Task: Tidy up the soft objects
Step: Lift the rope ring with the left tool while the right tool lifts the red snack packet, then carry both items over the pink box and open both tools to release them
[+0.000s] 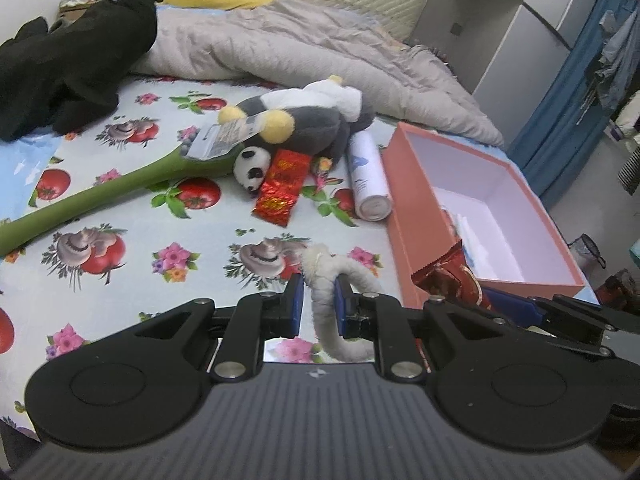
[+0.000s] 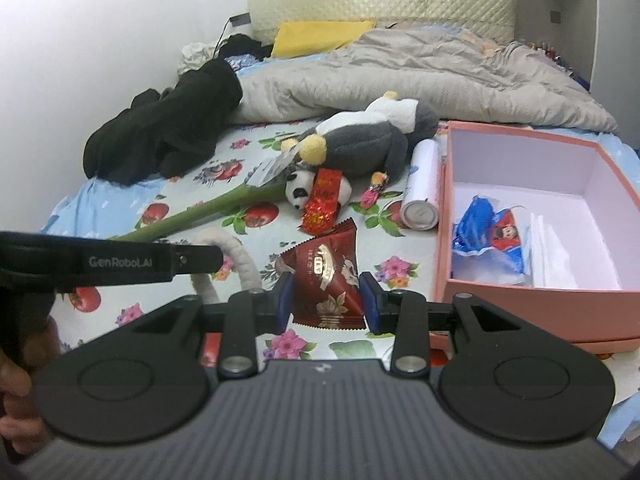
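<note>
Left wrist view: the left gripper [image 1: 318,306] is clamped on a white fuzzy loop [image 1: 326,292], a soft ring that rises between the blue pads and curls back under the gripper. It looks lifted clear of the bed sheet [image 1: 132,216]. The pink box [image 1: 420,216] stands open just to the right, so the step in hand appears to be carrying picked items toward it. Further up the bed lie a grey plush toy [image 1: 312,120], a small panda [image 1: 252,166], a red packet [image 1: 280,188], a green stem [image 1: 100,196] and a white can [image 1: 368,178], none of them yet collected.

Right wrist view: the right gripper [image 2: 326,304] grips a dark red snack pouch [image 2: 328,276] across its width, its upper corner standing above the pads. The box lies near, to the right and slightly ahead, with a blue wrapper [image 2: 486,228] already inside. The next move probably calls for swinging right over the near wall, then letting go; the left gripper sits beside it, so the 2 could crowd each other at the opening.
</note>
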The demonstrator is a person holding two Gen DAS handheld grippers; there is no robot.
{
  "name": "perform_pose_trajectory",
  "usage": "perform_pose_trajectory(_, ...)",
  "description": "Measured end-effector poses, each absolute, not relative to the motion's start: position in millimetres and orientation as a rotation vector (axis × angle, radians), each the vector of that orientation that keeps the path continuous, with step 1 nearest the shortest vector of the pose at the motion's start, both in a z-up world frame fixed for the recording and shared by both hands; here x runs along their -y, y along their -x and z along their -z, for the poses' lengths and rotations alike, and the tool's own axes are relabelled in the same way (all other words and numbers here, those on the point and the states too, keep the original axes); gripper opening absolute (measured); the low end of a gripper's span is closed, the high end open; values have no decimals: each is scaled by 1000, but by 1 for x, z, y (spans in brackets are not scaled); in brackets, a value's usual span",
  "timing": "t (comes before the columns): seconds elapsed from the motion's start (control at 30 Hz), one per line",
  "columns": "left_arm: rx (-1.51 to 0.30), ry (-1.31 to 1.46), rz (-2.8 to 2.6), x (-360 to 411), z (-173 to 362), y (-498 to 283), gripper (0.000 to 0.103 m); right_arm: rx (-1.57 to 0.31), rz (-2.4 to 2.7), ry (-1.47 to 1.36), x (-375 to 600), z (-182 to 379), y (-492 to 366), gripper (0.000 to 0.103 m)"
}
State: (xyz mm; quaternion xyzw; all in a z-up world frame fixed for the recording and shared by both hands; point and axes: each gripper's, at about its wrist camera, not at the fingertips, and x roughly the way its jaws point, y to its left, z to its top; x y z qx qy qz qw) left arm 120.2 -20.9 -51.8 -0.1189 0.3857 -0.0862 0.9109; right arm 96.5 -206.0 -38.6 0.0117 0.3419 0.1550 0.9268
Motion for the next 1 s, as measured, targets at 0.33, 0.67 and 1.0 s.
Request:
perform_pose_trajectory(0.33,-772,225,276,62,38,-119,19,-661,-231,-64,245,24,-79,39)
perform_pose_trajectory(0.67,-774,197,378,105,34,-123,19,-653,-115,-98,287,20,-63,39)
perform_pose_trajectory(1.0,-815,158,447,152,42,-161,19,-664,-25,-164,330,28,-82,39)
